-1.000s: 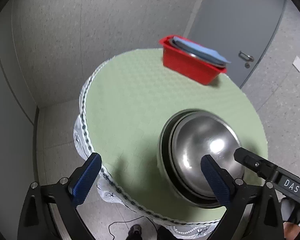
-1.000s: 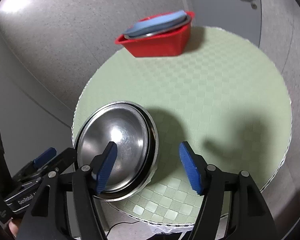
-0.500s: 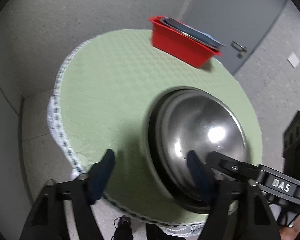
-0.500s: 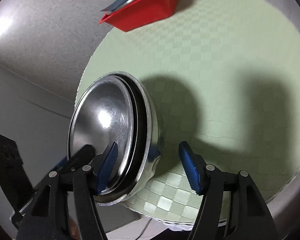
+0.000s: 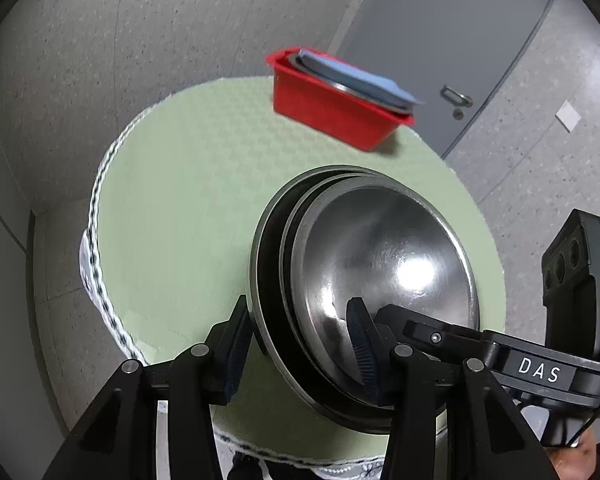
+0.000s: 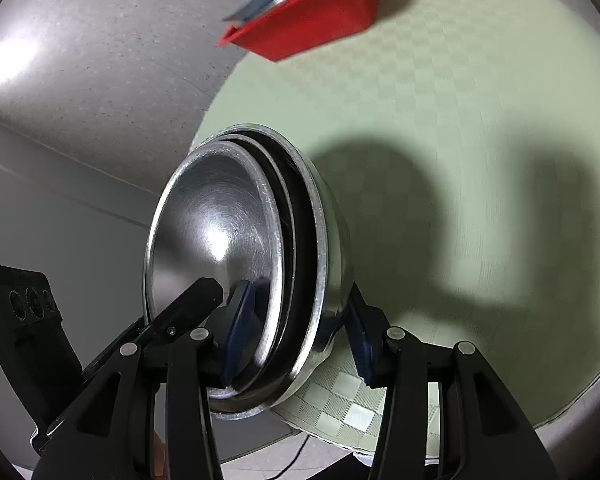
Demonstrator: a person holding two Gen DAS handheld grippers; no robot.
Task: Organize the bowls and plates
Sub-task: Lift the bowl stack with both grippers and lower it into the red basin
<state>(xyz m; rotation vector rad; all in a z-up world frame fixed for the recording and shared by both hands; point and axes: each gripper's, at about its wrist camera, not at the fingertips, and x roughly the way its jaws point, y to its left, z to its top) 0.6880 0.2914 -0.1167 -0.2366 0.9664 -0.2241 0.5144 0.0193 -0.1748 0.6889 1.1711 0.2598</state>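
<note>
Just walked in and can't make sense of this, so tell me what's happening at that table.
A person is gripping a nested stack of metal bowls with both tools. The left tool and the right tool each clamp the stack's rim near the table edge. Across the table sits a red bin holding plates.

Nested steel bowls [image 5: 384, 280] [image 6: 236, 256], shiny and concave, are standing tilted on edge at the near rim of the green table. A red bin [image 5: 332, 108] [image 6: 312, 28] is sitting at the far edge, holding flat plates [image 5: 352, 80].
</note>
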